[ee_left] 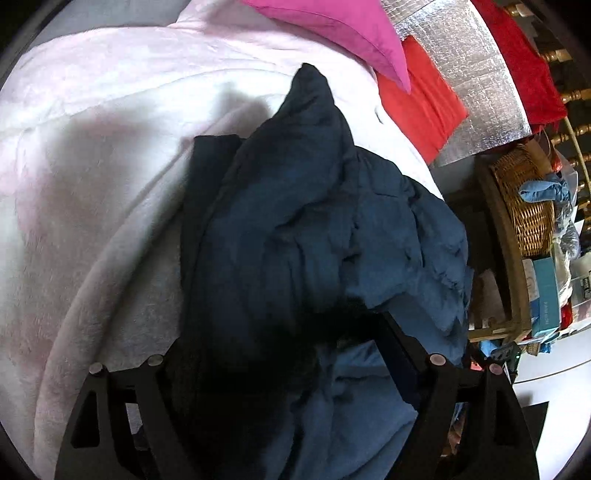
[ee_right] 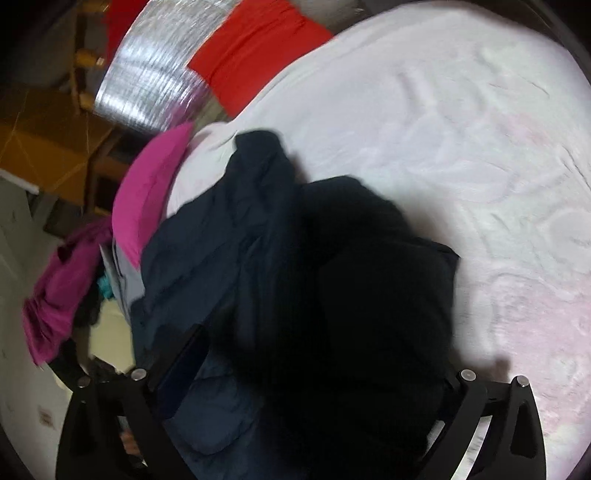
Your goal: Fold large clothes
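Observation:
A bulky dark navy padded jacket [ee_left: 295, 221] lies bunched in a heap on a pale pink fleece blanket [ee_left: 92, 166]. My left gripper [ee_left: 284, 332] stands with its jaws wide apart; the jacket's folds lie loosely between them and cover the left finger. In the right wrist view the same jacket [ee_right: 221, 240] shows a black part [ee_right: 369, 288] on its right side, on the blanket [ee_right: 461, 129]. My right gripper [ee_right: 325, 354] is also spread wide over the heap, with cloth between its fingers and no pinch visible. That view is blurred.
A magenta cloth [ee_left: 351, 29], a red cloth [ee_left: 424, 107] and a silver foil mat [ee_left: 472, 74] lie beyond the jacket. A wicker basket [ee_left: 528, 206] on a wooden shelf stands off the bed's right edge. A purple garment [ee_right: 55, 295] hangs at the left edge.

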{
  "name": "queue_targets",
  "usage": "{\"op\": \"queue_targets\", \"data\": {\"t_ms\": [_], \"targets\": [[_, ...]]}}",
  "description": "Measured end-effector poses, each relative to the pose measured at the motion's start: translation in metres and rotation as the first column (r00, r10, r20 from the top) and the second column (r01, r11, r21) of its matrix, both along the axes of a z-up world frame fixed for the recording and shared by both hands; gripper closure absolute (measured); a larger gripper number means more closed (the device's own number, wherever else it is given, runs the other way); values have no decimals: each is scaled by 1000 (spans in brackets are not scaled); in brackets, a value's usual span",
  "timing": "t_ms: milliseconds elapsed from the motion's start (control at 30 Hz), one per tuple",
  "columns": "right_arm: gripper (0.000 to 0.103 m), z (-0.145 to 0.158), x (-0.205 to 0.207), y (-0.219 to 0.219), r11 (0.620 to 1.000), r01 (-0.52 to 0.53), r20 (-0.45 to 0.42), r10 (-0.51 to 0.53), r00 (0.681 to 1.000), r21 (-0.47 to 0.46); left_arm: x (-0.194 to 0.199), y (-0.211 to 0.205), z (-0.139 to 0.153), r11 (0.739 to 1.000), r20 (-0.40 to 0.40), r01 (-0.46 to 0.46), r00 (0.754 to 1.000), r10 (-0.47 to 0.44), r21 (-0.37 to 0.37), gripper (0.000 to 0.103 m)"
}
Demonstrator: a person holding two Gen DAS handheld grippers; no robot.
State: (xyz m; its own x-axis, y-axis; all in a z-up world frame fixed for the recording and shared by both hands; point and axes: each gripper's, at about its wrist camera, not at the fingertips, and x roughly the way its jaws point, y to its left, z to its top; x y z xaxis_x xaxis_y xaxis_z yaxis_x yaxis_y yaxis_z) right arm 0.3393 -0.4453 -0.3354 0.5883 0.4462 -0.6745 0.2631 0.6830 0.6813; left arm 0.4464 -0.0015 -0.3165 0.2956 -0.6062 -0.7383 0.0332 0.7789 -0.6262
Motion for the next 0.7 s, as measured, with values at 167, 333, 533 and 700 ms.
{"op": "queue_targets", "data": {"t_ms": [167, 333, 533, 700], "targets": [[53, 23, 1, 29, 977, 0, 27, 6, 1000, -214, -1, -12, 14, 1000, 80, -16, 997, 17, -8, 24], [61, 46, 6, 38, 947, 74, 115, -40, 993, -312, 1, -25, 19, 999, 118, -47, 992, 46, 7, 26], [61, 52, 24, 27, 937, 183, 191, -129, 973, -297, 19, -42, 30, 995, 203, -95, 975, 87, 27, 26], [61, 44, 42, 14, 939, 214, 170, -172, 970, -271, 49, -50, 26, 992, 234, -118, 967, 103, 49, 27]]}}
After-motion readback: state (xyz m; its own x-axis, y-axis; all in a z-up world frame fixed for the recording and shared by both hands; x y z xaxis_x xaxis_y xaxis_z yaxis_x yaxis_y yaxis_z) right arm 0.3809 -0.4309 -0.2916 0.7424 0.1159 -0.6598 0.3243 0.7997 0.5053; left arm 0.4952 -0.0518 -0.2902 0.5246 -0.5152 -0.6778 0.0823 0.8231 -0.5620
